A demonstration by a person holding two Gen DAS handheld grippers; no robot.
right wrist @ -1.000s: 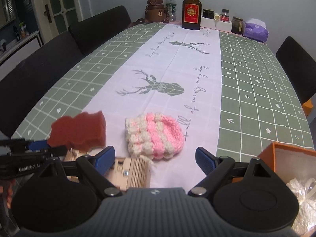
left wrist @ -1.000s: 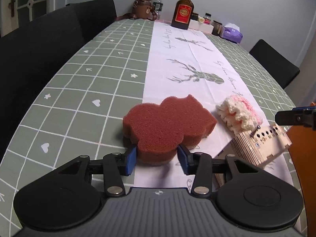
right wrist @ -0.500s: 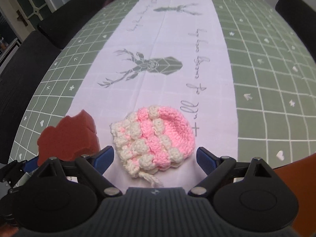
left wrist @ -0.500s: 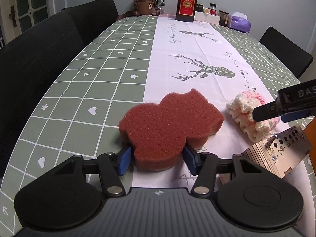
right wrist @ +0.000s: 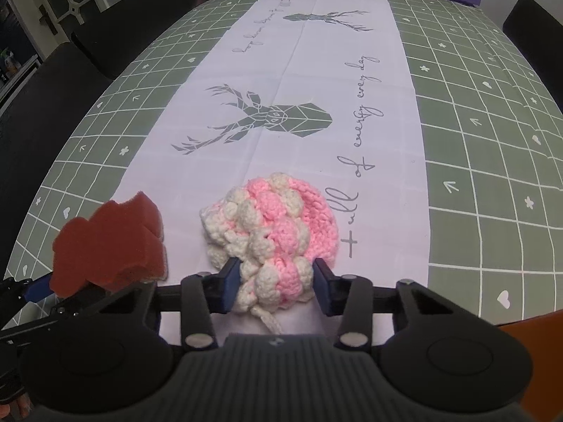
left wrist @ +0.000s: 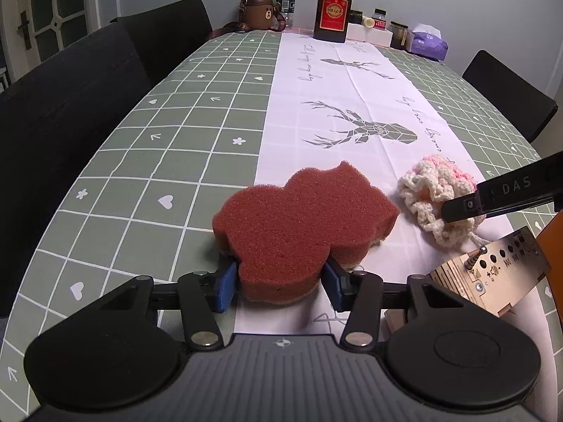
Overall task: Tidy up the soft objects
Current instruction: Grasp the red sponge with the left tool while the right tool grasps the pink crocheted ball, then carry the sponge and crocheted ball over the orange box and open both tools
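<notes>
A dark red shaped sponge (left wrist: 299, 225) sits near the table's front edge; my left gripper (left wrist: 279, 283) is shut on its near lobe and holds it slightly lifted. The sponge also shows in the right wrist view (right wrist: 109, 242). A pink and cream crocheted pouch (right wrist: 271, 232) lies on the white runner; my right gripper (right wrist: 276, 286) is closed on its near end, pads pressing both sides. The pouch also shows in the left wrist view (left wrist: 436, 197), with the right gripper's finger across it.
A wooden laser-cut box (left wrist: 489, 274) stands at the right front, beside an orange container (left wrist: 552, 253). A bottle (left wrist: 332, 7), a bear flask (left wrist: 260, 7), jars and a purple tissue pack (left wrist: 427, 42) stand at the far end. Black chairs flank the table.
My right gripper moved forward and down over the pouch and closed on it. My left gripper stayed shut on the sponge and raised it slightly.
</notes>
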